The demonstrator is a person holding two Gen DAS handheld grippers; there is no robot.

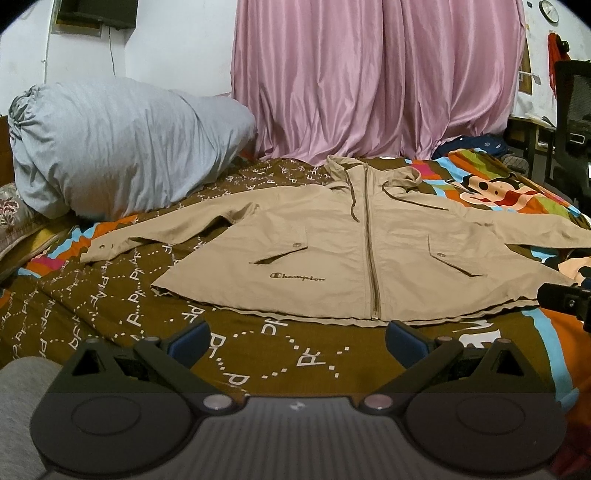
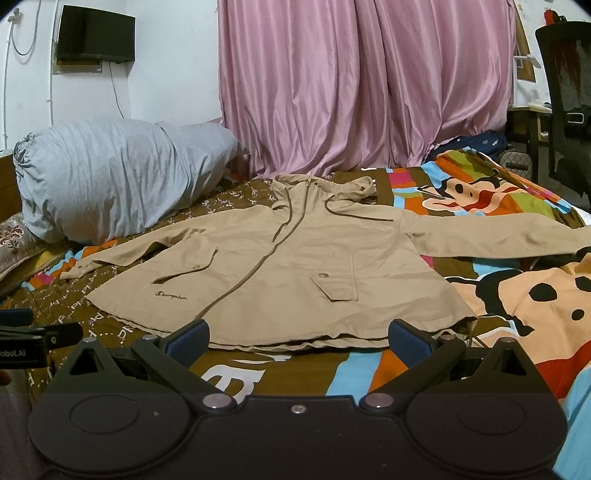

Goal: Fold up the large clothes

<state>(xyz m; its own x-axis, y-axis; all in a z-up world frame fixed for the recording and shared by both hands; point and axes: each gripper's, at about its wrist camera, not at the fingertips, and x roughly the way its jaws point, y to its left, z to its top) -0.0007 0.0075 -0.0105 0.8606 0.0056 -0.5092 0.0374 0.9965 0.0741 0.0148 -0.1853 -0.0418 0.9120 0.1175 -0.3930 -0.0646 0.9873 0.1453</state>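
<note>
Beyond both tools (image 1: 297, 341) (image 2: 297, 341), jacket (image 1: 332, 251) flat.

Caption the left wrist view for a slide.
Open left gripper faces a zipped tan hooded jacket spread flat on a patterned bedspread.

- Pink curtain (image 2: 365, 85) behind the bed.
- White wall (image 2: 173, 55) bearing a dark screen (image 2: 94, 33).
- Patterned bedspread (image 2: 517, 295); grey bundle (image 2: 114, 173) at left.
- Black chair (image 2: 569, 92) at right.

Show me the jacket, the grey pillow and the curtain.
jacket (image 1: 332, 258): left wrist view, left chest panel.
grey pillow (image 1: 122, 147): left wrist view, its middle.
curtain (image 2: 351, 85): right wrist view, centre folds.
</note>
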